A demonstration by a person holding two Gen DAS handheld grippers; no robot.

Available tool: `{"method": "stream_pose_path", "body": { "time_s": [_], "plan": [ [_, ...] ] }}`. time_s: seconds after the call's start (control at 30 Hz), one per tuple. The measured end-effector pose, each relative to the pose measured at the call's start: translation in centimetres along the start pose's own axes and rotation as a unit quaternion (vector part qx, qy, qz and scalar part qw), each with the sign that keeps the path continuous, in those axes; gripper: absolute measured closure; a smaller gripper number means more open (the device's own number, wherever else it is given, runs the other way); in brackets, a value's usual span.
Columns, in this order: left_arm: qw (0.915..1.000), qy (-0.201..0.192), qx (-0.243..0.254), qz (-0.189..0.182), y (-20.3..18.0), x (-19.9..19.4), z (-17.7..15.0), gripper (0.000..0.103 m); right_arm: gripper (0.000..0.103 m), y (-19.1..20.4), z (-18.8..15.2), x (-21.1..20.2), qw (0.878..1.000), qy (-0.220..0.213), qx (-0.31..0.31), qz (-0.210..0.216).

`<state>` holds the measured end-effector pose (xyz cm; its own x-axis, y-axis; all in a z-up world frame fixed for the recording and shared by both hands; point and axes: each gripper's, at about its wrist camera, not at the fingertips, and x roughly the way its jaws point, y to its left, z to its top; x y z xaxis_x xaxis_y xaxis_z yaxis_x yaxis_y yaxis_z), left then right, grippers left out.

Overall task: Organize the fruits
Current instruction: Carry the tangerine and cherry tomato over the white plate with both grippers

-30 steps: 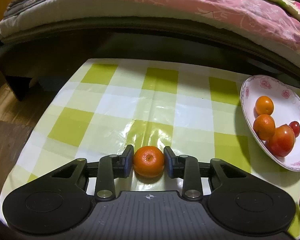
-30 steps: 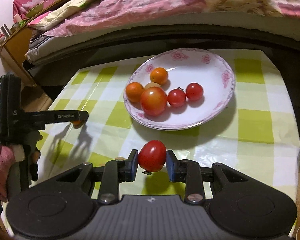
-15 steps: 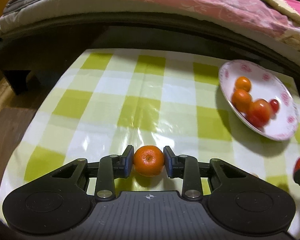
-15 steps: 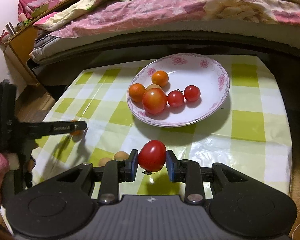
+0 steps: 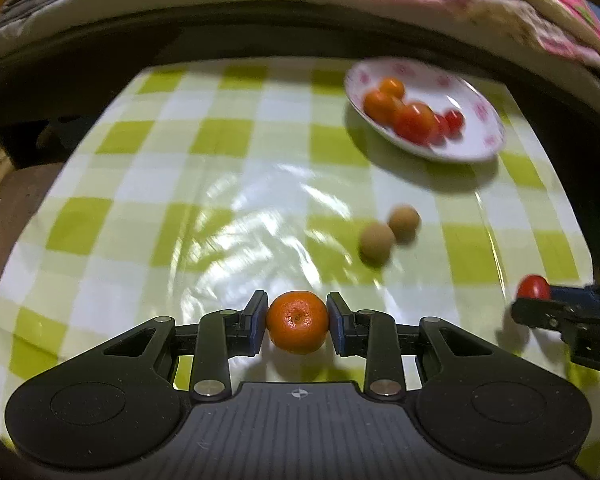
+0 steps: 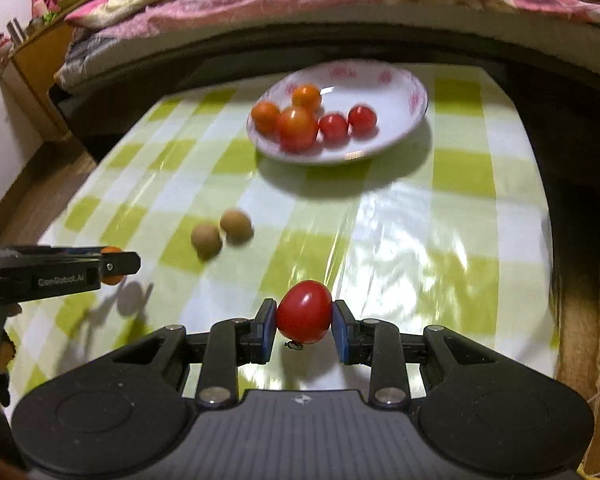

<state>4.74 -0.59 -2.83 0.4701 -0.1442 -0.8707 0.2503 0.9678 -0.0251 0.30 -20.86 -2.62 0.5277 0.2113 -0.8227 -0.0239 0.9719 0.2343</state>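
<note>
Carrying step: left tool (image 5: pixel 297 322) grips orange (image 5: pixel 297 322), right tool (image 6: pixel 304 317) grips tomato (image 6: pixel 304 312); next, reach plate (image 6: pixel 396 136) at 12 o'clock.

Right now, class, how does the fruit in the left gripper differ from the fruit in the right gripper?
The left gripper holds an orange; the right gripper holds a tomato. The orange is orange, dimpled and round; the tomato is red, smooth and glossy, slightly egg-shaped. Both are pinched between blue pads above the checked tablecloth.
</note>
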Motion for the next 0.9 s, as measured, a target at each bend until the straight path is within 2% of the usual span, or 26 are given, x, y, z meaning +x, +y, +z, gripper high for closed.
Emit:
{"method": "stream_pose_path", "body": {
  "time_s": [0.17,0.4,0.63,0.73,0.9],
  "plan": [
    [0.9996,0.016,0.02,0.011,-0.7,1.0,-1.4,0.063,0.07,1.2,-1.2,0.7,0.999,0.008,-0.031,-0.013],
    [0.9993,0.009,0.031,0.018,-0.8,0.8,-1.8,0.06,0.07,1.9,-1.7,1.4,0.997,0.006,-0.07,-0.027],
    [0.999,0.007,0.037,0.024,-1.2,0.4,-2.4,0.057,0.069,2.2,-1.8,1.2,0.996,0.007,-0.08,-0.03],
    [0.999,0.01,0.036,0.025,-1.2,0.3,-2.4,0.062,0.07,2.2,-1.9,1.1,0.996,0.008,-0.08,-0.03],
    [0.9987,0.009,0.047,0.018,-1.8,-0.1,-2.4,0.063,0.07,2.5,-2.1,0.9,0.996,0.013,-0.084,-0.029]
  ]
}}
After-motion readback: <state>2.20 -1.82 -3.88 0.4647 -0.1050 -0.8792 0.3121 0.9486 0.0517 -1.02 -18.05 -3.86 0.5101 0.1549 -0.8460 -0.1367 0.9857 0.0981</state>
